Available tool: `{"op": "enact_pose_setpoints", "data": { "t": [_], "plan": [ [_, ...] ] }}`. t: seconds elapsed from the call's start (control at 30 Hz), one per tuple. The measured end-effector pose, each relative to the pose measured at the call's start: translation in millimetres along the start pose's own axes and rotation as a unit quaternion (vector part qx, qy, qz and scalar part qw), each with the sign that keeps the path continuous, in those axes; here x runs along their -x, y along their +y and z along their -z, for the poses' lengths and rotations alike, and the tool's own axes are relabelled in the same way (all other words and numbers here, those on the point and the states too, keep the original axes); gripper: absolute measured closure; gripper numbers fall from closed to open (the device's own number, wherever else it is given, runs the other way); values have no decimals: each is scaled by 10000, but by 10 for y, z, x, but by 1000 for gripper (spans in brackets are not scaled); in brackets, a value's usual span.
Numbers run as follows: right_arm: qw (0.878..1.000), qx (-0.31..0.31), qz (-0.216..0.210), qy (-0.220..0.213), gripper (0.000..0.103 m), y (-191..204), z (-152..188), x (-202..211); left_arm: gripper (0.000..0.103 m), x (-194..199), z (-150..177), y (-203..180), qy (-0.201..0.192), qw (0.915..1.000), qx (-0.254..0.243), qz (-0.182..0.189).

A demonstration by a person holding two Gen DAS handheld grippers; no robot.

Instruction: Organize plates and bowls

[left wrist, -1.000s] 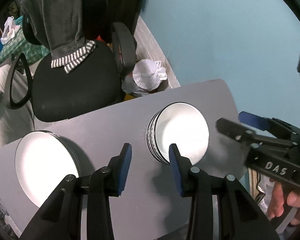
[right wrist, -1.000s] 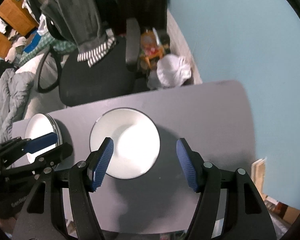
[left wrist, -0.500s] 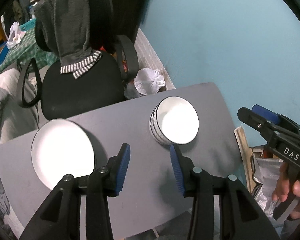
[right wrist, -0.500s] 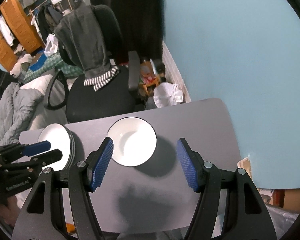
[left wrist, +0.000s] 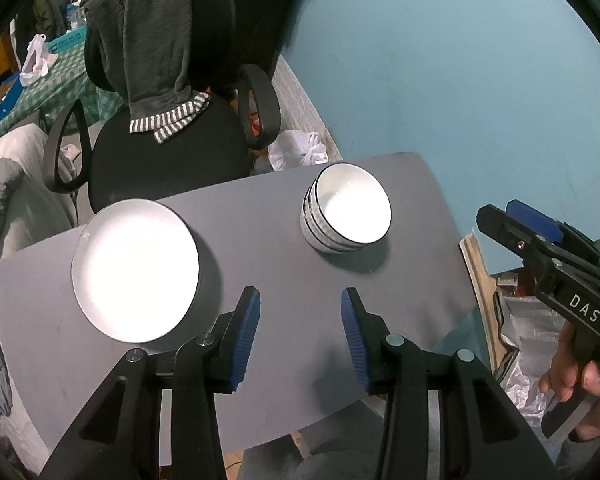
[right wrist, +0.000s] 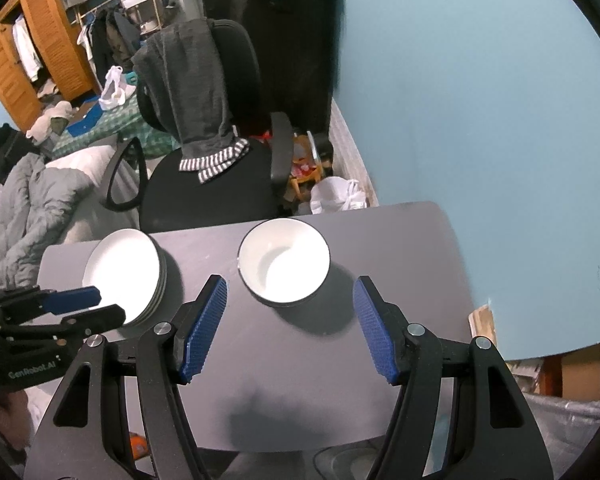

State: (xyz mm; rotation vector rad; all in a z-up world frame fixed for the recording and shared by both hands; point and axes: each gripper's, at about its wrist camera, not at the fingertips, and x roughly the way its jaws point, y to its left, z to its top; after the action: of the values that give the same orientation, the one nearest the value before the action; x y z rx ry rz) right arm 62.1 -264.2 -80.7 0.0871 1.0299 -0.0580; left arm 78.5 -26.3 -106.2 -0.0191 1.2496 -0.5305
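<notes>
Both my left tool [left wrist: 296, 332] and right tool [right wrist: 290, 320] hang empty, jaws apart. The bowl stack [right wrist: 284, 266] sits at 12 o'clock on the counter [right wrist: 400, 264], the plate stack [right wrist: 122, 276] at 10. Risk: any careless nudge could topple the nested bowls.

A lived-in bedroom at home: a wooden wardrobe [right wrist: 32, 44] hung with clothes, a rumpled grey duvet [right wrist: 28, 216], an office chair [right wrist: 216, 176] draped with a sweater [right wrist: 196, 92], and a small grey table [right wrist: 400, 240] against a blue wall [right wrist: 480, 100].

Both grippers, left gripper [left wrist: 298, 334] and right gripper [right wrist: 290, 326], have lifted away from the table [left wrist: 284, 264].
</notes>
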Motion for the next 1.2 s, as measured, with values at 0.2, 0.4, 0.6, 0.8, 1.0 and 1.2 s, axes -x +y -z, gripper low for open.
{"op": "enact_pose_setpoints", "data": {
  "t": [0.2, 0.4, 0.6, 0.8, 1.0, 1.2],
  "plan": [
    [10000, 9, 6, 11, 38, 52, 82, 65, 60, 80, 78, 17, -42, 10000, -45, 20],
    [10000, -6, 28, 65, 38, 35, 107, 92, 60, 78, 106, 28, -62, 9999, -90, 19],
    [9997, 6, -53, 237, 38, -39, 78, 11, 60, 31, 62, 17, -33, 10000, -27, 37],
    [9980, -197, -277, 533, 38, -258, 43, -175, 60, -84, -92, -17, 48, 10000, -33, 1],
    [9940, -203, -435, 985, 37, -538, -46, -468, 48, -380, -352, -72, 327, 9994, -11, 124],
    [9827, -265, -712, 1687, 34, -826, -127, -934, 41, -844, -639, -127, 716, 9974, -62, 48]
  ]
}}
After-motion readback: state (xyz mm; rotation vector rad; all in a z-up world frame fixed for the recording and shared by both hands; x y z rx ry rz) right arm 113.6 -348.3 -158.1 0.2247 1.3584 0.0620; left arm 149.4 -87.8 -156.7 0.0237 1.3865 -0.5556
